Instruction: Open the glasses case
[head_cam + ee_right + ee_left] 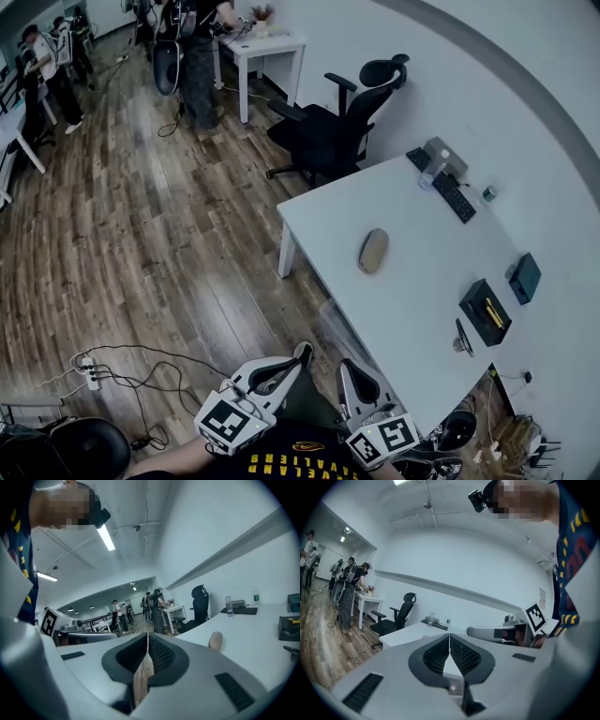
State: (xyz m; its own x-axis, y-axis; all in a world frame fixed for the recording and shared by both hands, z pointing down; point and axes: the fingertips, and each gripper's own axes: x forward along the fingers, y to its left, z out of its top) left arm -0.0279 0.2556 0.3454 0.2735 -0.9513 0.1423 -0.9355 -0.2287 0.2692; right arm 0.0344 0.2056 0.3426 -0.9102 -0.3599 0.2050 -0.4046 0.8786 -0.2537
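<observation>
While we look down from the head view, the left hand-held gripper (pixel 302 353) and the right hand-held gripper (pixel 345 367) sit side by side at the bottom of the frame, close to the person's body, each with its marker cube nearest us and its tips pointing toward the near corner of the white surface (pixel 412 272). The glasses case (pixel 373 250), a tan oval, lies closed on that surface, alone in its bare middle part and well apart from both tools. Farther along the surface we see a black keyboard (pixel 450 194) with a bottle (pixel 428 175) beside it, a teal box (pixel 525 277) and a black box (pixel 485 311) with something yellow in it. A black office chair (pixel 336 122) stands at the far end, and people stand by a small white table (pixel 269 45) across the wooden floor (pixel 141 216). In the left gripper view, the left hand-held gripper (pixel 449 639) has its jaws pressed together with nothing between them; the surface and the chair lie beyond its tips, and the right tool shows at the right. In the right gripper view, the right hand-held gripper (pixel 147 638) likewise has its jaws together and empty, and the glasses case (pixel 215 641) rests on the surface ahead and to the right of them, untouched.
</observation>
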